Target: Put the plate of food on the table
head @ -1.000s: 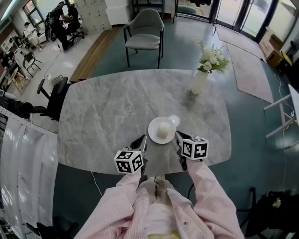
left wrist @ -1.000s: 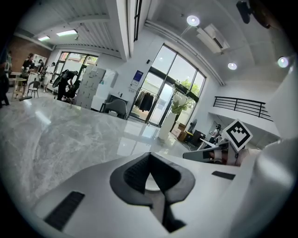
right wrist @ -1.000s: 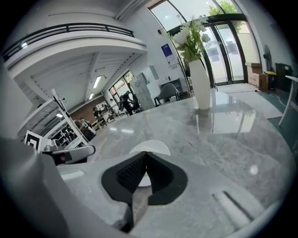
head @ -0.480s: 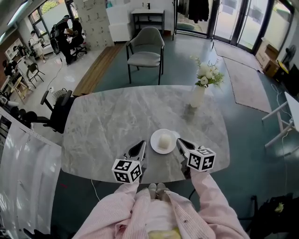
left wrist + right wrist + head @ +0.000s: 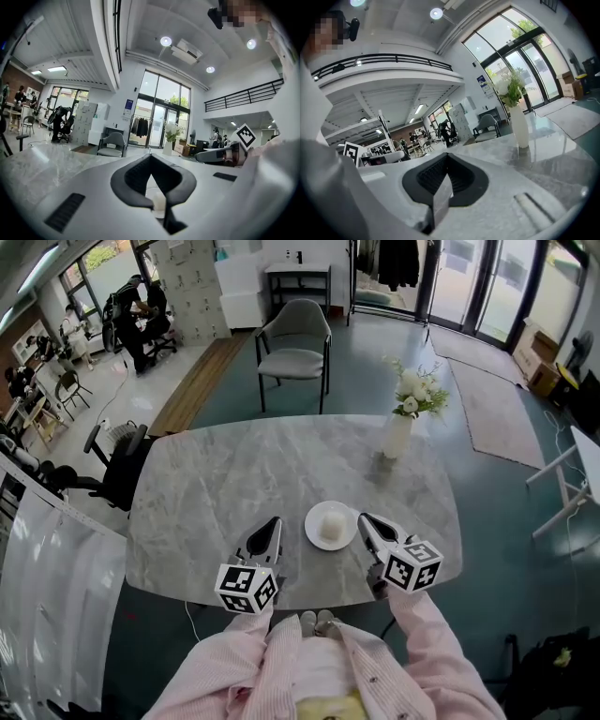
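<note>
The plate [image 5: 315,538] sat on the grey marble table [image 5: 206,484], near the edge closest to the person. A pale, rounded piece of food [image 5: 331,524] rested at its middle. The left gripper [image 5: 271,524] was just beside the plate on one side and the right gripper [image 5: 365,520] on the other, neither touching it. The right gripper's jaws were pressed together with nothing between them. The left gripper's jaws looked closed and empty too, as far as I could make out. A vase of white flowers [image 5: 397,430] stood farther back on the table, well apart from the plate, and a grey chair [image 5: 295,341] waited beyond.
</note>
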The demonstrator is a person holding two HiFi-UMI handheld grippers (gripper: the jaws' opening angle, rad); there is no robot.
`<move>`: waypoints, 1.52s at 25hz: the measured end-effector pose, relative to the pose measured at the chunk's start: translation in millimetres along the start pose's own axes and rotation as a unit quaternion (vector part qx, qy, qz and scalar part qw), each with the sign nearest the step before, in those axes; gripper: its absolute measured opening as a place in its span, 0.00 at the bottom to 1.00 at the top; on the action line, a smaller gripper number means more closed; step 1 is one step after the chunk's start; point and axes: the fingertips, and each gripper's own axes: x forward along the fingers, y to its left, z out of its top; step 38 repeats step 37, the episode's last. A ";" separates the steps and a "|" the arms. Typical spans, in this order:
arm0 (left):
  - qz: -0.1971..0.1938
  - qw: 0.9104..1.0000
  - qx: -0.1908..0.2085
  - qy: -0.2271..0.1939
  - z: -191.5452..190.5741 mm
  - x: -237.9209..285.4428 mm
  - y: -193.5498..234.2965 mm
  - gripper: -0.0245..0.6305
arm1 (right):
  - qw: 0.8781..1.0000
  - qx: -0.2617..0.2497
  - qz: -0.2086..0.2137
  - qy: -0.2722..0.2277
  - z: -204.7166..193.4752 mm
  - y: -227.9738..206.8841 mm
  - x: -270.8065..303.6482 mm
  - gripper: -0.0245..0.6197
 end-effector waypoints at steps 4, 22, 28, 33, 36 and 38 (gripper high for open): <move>0.007 1.000 0.003 -0.021 9.3 -5.8 3.7 0.03 | 1.000 -0.013 0.002 -0.026 10.6 2.3 -4.3 0.05; 0.031 0.999 0.021 -0.039 19.9 -11.8 11.3 0.03 | 0.998 -0.024 -0.008 -0.060 22.6 -9.0 -12.6 0.05; 0.034 0.998 0.022 -0.037 19.1 -11.3 14.3 0.03 | 0.998 -0.026 -0.011 -0.062 23.0 -10.6 -12.3 0.05; 0.038 0.998 0.024 -0.035 17.5 -10.0 17.4 0.03 | 0.997 -0.024 -0.015 -0.066 23.5 -14.2 -11.7 0.05; 0.041 0.998 0.023 -0.031 16.5 -10.5 19.4 0.03 | 0.997 -0.018 -0.017 -0.070 25.2 -14.4 -12.1 0.05; 0.042 0.998 0.023 -0.030 16.1 -10.7 20.1 0.03 | 0.997 -0.017 -0.017 -0.071 25.6 -14.4 -12.1 0.05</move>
